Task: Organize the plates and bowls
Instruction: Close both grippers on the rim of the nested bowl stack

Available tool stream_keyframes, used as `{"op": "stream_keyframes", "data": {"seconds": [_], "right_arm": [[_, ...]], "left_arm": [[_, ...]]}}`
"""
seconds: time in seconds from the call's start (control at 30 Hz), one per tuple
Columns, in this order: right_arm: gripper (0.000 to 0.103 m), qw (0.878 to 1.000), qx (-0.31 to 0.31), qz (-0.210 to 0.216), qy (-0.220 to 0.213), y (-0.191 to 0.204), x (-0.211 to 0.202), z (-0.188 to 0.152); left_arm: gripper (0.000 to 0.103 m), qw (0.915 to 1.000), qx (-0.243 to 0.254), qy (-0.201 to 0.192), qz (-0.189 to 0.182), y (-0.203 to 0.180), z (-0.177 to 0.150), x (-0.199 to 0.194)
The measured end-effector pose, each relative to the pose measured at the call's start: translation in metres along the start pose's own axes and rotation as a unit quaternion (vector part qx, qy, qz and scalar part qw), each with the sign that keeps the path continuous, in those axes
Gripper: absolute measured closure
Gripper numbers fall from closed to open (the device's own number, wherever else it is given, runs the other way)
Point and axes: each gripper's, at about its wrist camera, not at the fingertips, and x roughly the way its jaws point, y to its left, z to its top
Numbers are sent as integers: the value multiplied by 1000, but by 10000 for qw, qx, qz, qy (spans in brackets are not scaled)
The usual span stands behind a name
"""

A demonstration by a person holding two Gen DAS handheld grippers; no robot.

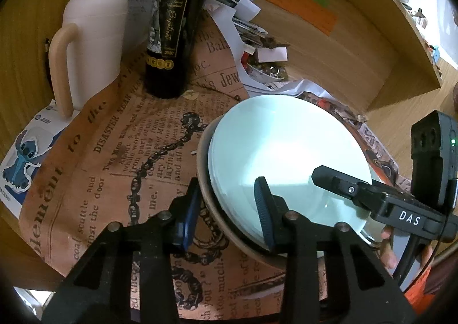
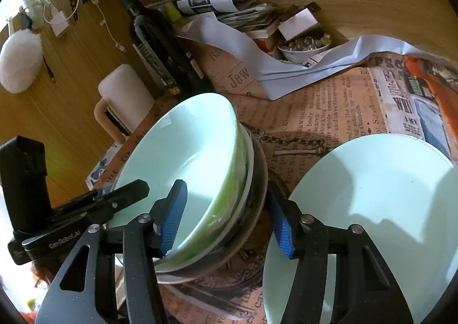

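A: Clearly, a stack of dishes is being gripped from both sides. Nearest in the left wrist view, the left gripper (image 1: pixel 229 209) is set astride the stack's near rim: one blue pad lies inside the pale green bowl (image 1: pixel 286 146), the other outside, against the grey-brown dish (image 1: pixel 210 204) underneath. Whether the pads actually press cannot be told.

B: And on the other side?

A: In the right wrist view the right gripper (image 2: pixel 229 218) is seen astride the opposite rim. Its left pad is laid inside the bowl (image 2: pixel 183 152); its right pad is held clear of the stack's outer wall, so those jaws are judged spread, not yet pinching.

B: Where is the stack placed?

A: On the newsprint-patterned paper (image 1: pixel 114 152), with a pale green plate (image 2: pixel 372 209) just beside it on the right. Farther back a wine bottle (image 1: pixel 174 23) and a white pitcher (image 1: pixel 94 46) are seen, with a small bowl of beads (image 2: pixel 303 49) among loose papers beyond.

B: Which step is in hand?

A: Seizing the stack, it is judged. Next, both grips would need to be tightened evenly before any lift, since nested dishes can slide if one side is raised first.
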Motion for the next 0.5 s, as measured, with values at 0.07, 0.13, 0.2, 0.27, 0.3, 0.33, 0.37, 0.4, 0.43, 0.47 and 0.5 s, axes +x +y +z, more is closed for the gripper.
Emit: {"op": "stream_keyframes", "data": {"seconds": [0.07, 0.13, 0.2, 0.27, 0.3, 0.33, 0.37, 0.4, 0.43, 0.47, 0.5], "right_arm": [[52, 10000, -9, -22, -28, 0, 0, 0], [52, 10000, -14, -70, -65, 2, -1, -1], [52, 9998, -60, -155, -100, 4, -2, -1], [53, 9996, -86, -226, -126, 5, -2, -2], [54, 9995, -98, -254, -139, 5, -3, -3], [55, 9995, -87, -258, -144, 5, -3, -3], [56, 9995, -63, -262, -145, 4, -3, -3], [57, 9996, -16, -245, -146, 2, -4, -2], [58, 9996, 2, -235, -142, 1, -4, -2], [58, 9996, 20, -231, -145, 0, -4, -2], [59, 9996, 29, -239, -155, 1, -4, -2]], "left_arm": [[66, 9999, -24, -12, 98, -3, 0, 0], [66, 9997, -86, -25, 235, -5, 0, 0], [66, 9993, -65, -59, 355, -8, 0, 0], [66, 9986, 2, -120, 520, -14, -2, -1], [66, 9983, 13, -137, 565, -15, -2, -1], [66, 9981, 5, -160, 596, -16, -2, -2], [66, 9981, -5, -169, 593, -16, -1, -2], [66, 9982, -19, -174, 580, -16, -1, -3], [66, 9982, -26, -169, 574, -16, 0, -4], [66, 9982, -11, -164, 580, -17, 0, -4], [66, 9981, 18, -175, 595, -19, 1, -5]]}}
